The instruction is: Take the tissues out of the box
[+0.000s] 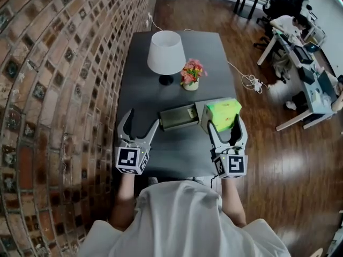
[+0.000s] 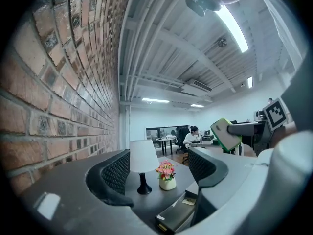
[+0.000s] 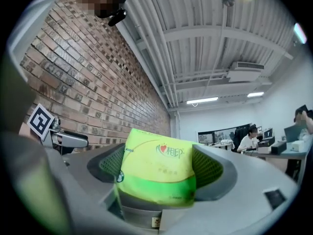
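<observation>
A yellow-green tissue pack (image 1: 224, 113) hangs just above the right end of the grey box (image 1: 179, 116), which lies open on the dark table (image 1: 177, 154). My right gripper (image 1: 226, 122) is shut on the pack. In the right gripper view the tissue pack (image 3: 156, 173) fills the gap between both pads, and part of the box (image 3: 142, 217) shows below it. My left gripper (image 1: 138, 125) is open and empty, left of the box and above the table. The left gripper view shows the box (image 2: 178, 214) low down and the held pack (image 2: 225, 133) up at the right.
A white lamp (image 1: 165, 52) and a small flower pot (image 1: 191, 75) stand behind the box. A brick wall (image 1: 59, 90) runs along the table's left side. Wooden floor (image 1: 268, 143) lies to the right, with desks and seated people (image 1: 289, 25) farther off.
</observation>
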`<state>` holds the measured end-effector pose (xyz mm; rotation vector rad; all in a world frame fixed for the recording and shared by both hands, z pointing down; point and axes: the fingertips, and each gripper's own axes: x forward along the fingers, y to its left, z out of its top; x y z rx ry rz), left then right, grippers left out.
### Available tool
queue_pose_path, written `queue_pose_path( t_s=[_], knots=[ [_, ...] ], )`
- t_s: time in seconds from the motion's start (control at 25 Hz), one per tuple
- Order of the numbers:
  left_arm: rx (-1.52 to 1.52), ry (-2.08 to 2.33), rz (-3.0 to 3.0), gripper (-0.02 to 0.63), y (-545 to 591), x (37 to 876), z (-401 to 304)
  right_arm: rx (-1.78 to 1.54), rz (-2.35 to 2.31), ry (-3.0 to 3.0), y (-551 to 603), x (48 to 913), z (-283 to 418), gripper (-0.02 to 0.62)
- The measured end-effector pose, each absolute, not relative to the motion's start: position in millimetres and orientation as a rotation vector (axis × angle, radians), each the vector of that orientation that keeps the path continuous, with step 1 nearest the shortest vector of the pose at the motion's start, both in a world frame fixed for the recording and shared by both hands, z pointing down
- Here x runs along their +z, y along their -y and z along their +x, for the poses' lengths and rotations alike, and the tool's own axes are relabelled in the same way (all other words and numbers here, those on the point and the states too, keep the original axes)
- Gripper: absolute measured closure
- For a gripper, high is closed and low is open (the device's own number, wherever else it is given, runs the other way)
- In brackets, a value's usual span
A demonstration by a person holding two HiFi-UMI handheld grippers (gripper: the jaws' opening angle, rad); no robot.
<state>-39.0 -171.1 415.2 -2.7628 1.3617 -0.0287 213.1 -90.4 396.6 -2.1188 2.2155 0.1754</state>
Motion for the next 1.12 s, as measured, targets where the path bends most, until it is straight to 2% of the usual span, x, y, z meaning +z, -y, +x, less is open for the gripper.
queue_pose_path(
  t_s=[0.2, 1.12],
  knots=[
    [0.041, -1.445, -2.668, 0.250, 161.1, 409.0, -45.3, 0.248, -2.147, -2.256, 81.7, 404.2, 205.1, 0.163],
    [0.023, -1.530, -2.629, 0.250, 146.3, 416.1, -59.2, 0.257, -2.149, -2.324, 79.4, 404.9, 191.6, 0.169]
  ],
)
